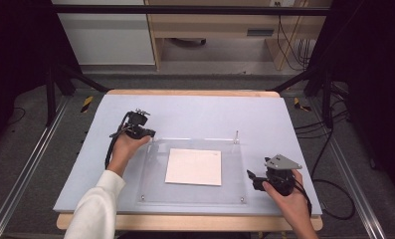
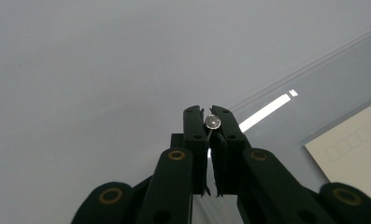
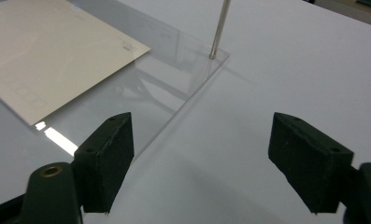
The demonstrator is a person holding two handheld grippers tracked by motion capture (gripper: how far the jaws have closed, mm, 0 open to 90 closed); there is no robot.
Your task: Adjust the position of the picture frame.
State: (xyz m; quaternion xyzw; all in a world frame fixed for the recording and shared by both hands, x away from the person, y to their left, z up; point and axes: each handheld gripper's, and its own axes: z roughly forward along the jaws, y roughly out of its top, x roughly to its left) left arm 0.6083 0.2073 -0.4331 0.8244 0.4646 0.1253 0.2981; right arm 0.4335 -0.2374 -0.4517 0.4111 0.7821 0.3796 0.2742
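Metal pin (image 2: pixel 212 122) clamped between left gripper (image 2: pixel 211 116) jaws

White sheet (image 1: pixel 193 166) with faint printed boxes, clear plate (image 1: pixel 235 169), pale grey mat (image 1: pixel 195 112), silver pin (image 3: pixel 219 29).

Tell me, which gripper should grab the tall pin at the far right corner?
Probably the right gripper: it is open, empty and nearer that metal pin. The left gripper is shut on another pin.

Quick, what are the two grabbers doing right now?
Left gripper: shut on a thin metal pin.
Right gripper: open, holding nothing.
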